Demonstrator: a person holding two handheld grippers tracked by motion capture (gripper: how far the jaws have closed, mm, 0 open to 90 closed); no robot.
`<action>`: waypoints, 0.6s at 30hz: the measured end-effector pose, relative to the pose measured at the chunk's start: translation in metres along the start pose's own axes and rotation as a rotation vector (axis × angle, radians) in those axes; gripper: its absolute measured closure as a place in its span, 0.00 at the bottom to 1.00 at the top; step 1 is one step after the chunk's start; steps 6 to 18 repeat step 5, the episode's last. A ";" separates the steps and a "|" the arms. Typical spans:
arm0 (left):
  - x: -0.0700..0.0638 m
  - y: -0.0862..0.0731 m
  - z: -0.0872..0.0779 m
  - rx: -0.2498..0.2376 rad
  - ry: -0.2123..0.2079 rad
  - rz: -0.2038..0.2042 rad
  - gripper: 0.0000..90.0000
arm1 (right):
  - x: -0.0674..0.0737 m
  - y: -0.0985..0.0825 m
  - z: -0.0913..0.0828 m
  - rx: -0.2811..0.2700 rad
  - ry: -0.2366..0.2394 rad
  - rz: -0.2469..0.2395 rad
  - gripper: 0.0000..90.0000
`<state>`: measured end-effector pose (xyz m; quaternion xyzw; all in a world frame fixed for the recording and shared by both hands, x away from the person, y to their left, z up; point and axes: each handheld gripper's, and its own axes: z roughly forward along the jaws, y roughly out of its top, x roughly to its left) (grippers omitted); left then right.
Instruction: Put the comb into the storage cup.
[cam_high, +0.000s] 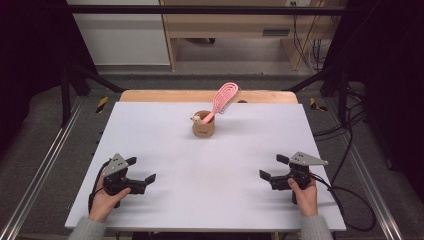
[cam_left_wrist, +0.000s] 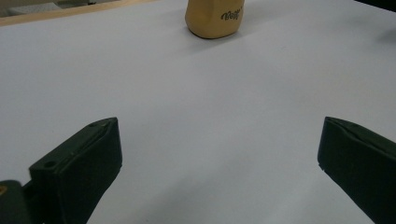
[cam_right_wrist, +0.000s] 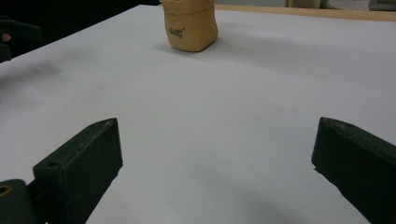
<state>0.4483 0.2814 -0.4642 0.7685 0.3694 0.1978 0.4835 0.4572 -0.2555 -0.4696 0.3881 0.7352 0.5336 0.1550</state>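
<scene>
Clearance first: in the high view we note the white table (cam_high: 165, 145) bare between its near edge and the tan cup (cam_high: 203, 125), which stands upright near the far edge with a pink brush (cam_high: 223, 99) leaning out of it. The left gripper (cam_high: 141, 169) and right gripper (cam_high: 270, 167) rest near the front corners, well apart, jaws spread wide, holding nothing. In the left gripper view we see the cup (cam_left_wrist: 215, 18) far ahead of the parted jaws, open board between. In the right gripper view the cup (cam_right_wrist: 189, 28) stands likewise distant, left of centre.
</scene>
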 end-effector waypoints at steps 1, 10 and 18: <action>0.000 0.000 0.000 0.001 0.001 0.001 0.00 | -0.001 -0.001 -0.001 0.003 -0.002 0.001 0.02; 0.000 0.000 0.001 0.003 0.001 0.004 0.00 | -0.002 -0.004 -0.002 0.012 0.001 0.004 0.02; 0.000 0.000 0.001 0.003 0.001 0.004 0.00 | -0.002 -0.004 -0.002 0.012 0.001 0.004 0.02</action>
